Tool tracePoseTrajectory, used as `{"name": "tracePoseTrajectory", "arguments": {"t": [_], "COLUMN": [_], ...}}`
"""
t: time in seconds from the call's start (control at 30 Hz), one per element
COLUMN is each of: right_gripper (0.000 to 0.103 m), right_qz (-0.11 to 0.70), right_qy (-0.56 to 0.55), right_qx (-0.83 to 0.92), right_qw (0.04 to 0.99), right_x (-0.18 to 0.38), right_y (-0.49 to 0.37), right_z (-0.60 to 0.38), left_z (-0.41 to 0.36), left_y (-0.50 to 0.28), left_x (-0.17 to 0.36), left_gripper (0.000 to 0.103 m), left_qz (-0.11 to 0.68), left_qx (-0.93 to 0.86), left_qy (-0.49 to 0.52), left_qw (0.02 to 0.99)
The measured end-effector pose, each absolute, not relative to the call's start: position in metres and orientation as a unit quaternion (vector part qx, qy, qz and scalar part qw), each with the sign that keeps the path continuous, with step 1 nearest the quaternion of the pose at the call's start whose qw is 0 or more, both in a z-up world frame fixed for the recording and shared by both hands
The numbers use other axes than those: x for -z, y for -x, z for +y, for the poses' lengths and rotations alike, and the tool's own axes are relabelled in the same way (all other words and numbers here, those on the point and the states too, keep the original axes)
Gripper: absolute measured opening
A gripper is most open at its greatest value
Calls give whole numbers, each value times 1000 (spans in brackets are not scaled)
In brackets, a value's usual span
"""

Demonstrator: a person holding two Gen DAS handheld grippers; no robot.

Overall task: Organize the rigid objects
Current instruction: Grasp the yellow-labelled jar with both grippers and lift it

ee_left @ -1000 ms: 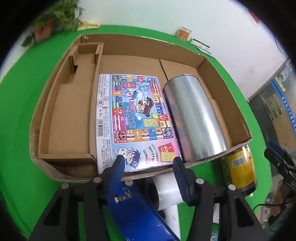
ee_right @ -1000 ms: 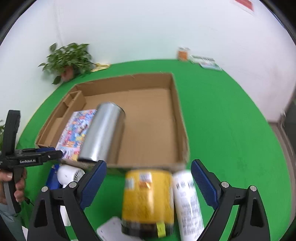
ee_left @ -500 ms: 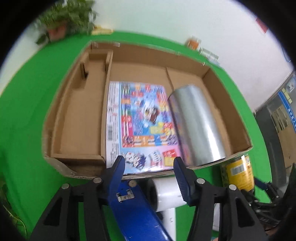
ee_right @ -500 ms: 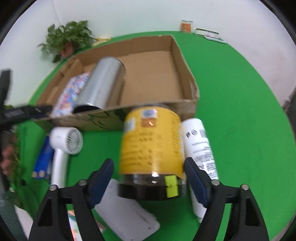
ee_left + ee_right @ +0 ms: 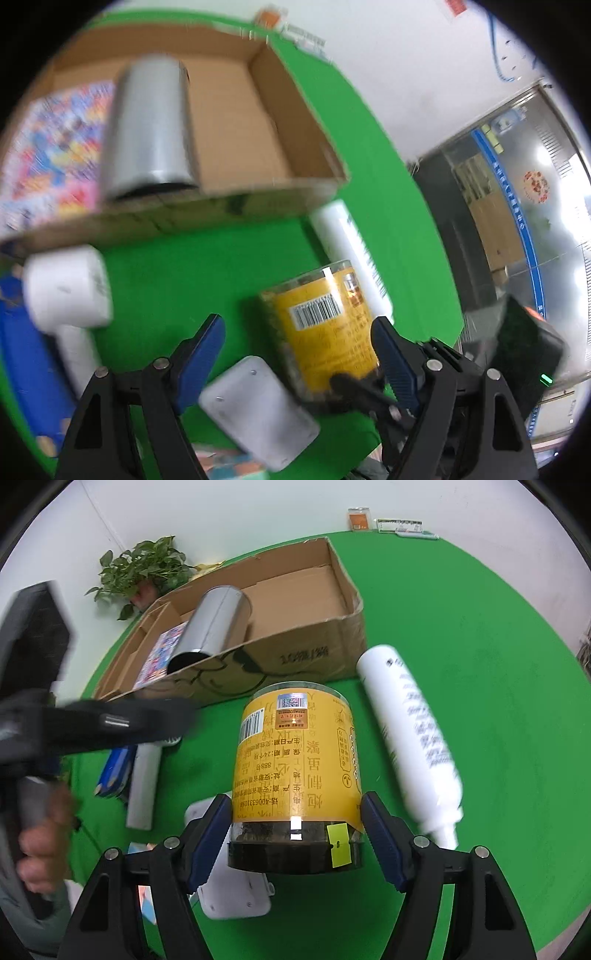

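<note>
Farthest left on the green surface (image 5: 461, 635) lie a blue flat item (image 5: 114, 770) and a white hair dryer (image 5: 142, 782), with the left hand-held gripper (image 5: 295, 350) hovering above that side; its jaws are opening and nothing is pressed between them, though a white slab-shaped gadget (image 5: 258, 410) and the edge of the yellow jar (image 5: 295, 771) show in the gap in its own view. The coming move turns on the jar: it lies on its side in front of the cardboard box (image 5: 306, 657), long axis running from the right hand-held gripper (image 5: 295, 834) away toward the box wall, dark lid end nearest the jaws. The right hand-held gripper is plainly the nearer one. It straddles the jar just above the lid, the left pad at or nearly at the label and the right pad beside it with a sliver of gap, jaws closing but, as far as I can judge, not yet clamped. Inside the box a silver can (image 5: 210, 627) lies beside a colourful game board (image 5: 162, 653), with bare floor on the right where the jar could go. Farther right, a white tube (image 5: 413, 731) lies on the surface near the jar, slanting away from it.
</note>
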State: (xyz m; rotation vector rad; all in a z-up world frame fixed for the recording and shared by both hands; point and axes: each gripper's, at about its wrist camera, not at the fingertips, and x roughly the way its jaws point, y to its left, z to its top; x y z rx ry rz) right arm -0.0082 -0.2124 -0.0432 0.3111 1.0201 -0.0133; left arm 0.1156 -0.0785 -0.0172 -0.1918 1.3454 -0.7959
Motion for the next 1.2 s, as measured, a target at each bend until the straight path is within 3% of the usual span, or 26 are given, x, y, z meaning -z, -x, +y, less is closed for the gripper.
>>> {"name": "tracePoseTrajectory", "arguments": {"t": [0.13, 0.67, 0.9, 1.2], "right_gripper": [72, 78, 77, 77], "right_qz": [487, 494, 494, 448], "right_qy": [-161, -129, -118, -101], "right_qx": [-14, -23, -13, -13], "right_qw": [858, 859, 861, 888], "right_x": [46, 51, 51, 21], "right_y": [13, 3, 1, 1], "right_z": [-209, -205, -202, -188], "left_z": [-89, -90, -97, -85], "left_y": [-117, -108, -102, -97], "left_x": [43, 49, 44, 1], "left_gripper": [82, 82, 81, 80], "left_qz": [650, 660, 647, 588], "left_qx": [363, 365, 371, 381], "left_qy": [115, 138, 136, 125], "left_qw": [657, 642, 652, 702]}}
